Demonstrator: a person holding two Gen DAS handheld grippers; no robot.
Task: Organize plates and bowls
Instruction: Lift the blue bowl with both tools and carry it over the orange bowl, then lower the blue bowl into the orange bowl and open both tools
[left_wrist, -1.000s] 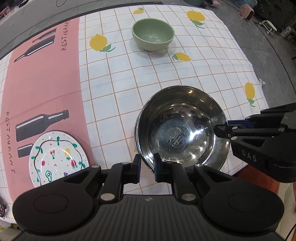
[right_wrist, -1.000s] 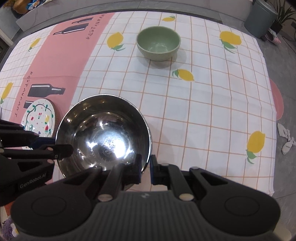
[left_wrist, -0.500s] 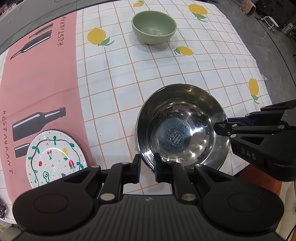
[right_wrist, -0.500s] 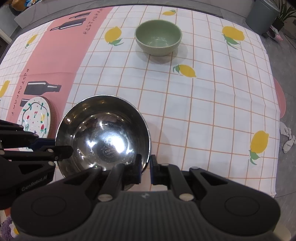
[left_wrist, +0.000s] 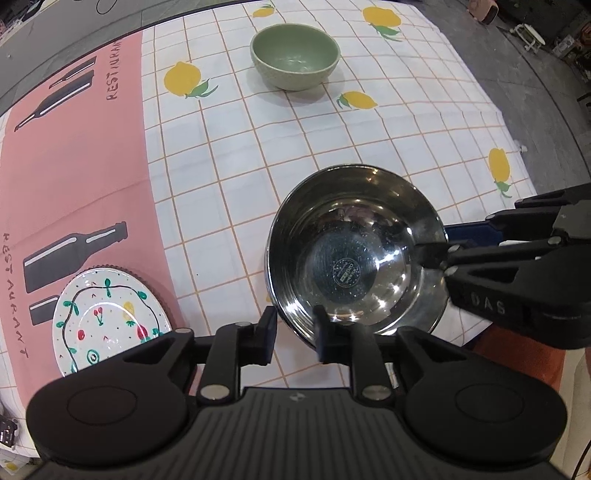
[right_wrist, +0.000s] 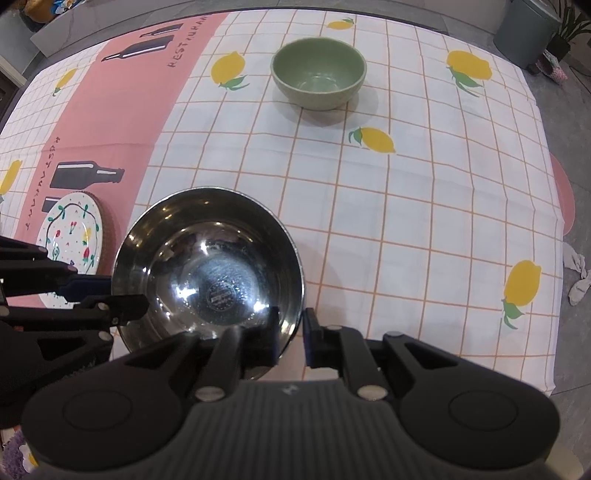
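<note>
A steel bowl (left_wrist: 354, 251) (right_wrist: 207, 266) is held over the near part of the tablecloth. My left gripper (left_wrist: 293, 328) is shut on its near-left rim, and it also shows at the left of the right wrist view (right_wrist: 110, 295). My right gripper (right_wrist: 290, 332) is shut on its near-right rim, and it also shows at the right of the left wrist view (left_wrist: 439, 251). A green bowl (left_wrist: 294, 55) (right_wrist: 318, 73) stands at the far middle. A painted plate (left_wrist: 107, 321) (right_wrist: 74, 236) lies at the near left on a brown disc.
The tablecloth (right_wrist: 406, 206) has a white lemon grid and a pink strip (left_wrist: 74, 166) on the left. A grey bin (right_wrist: 524, 29) stands on the floor at the far right. The table's right edge (right_wrist: 554, 258) drops to the floor.
Both grippers have carried the steel bowl a little forward and both stay shut on its rim. The green bowl and the painted plate have not moved.
</note>
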